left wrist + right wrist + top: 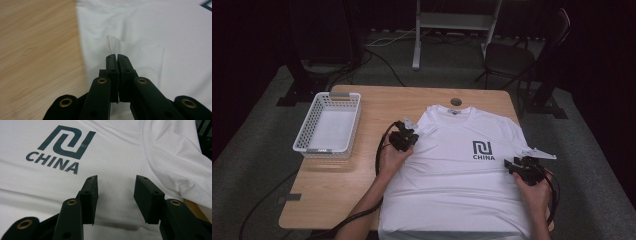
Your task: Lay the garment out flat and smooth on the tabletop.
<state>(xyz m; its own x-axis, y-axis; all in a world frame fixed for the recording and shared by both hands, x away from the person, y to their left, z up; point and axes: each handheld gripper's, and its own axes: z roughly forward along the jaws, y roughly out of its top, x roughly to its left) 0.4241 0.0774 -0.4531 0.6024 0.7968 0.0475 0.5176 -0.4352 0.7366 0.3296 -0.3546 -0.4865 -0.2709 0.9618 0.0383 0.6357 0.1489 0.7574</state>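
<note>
On the table (342, 175), T-shirt (462, 175) lies collar far; left tongs (117, 56) pinch its fabric; right tongs (116, 182) gape.

Dim room, grey carpet floor (257, 150), black chair (512, 57), white frame stand (452, 22), floor cables (382, 60)

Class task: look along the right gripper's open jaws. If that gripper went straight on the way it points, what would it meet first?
Most likely the white T-shirt itself: the right gripper points low across the chest fabric, just right of the dark CHINA logo. Depth is unclear, so where exactly it would touch is a guess.
</note>
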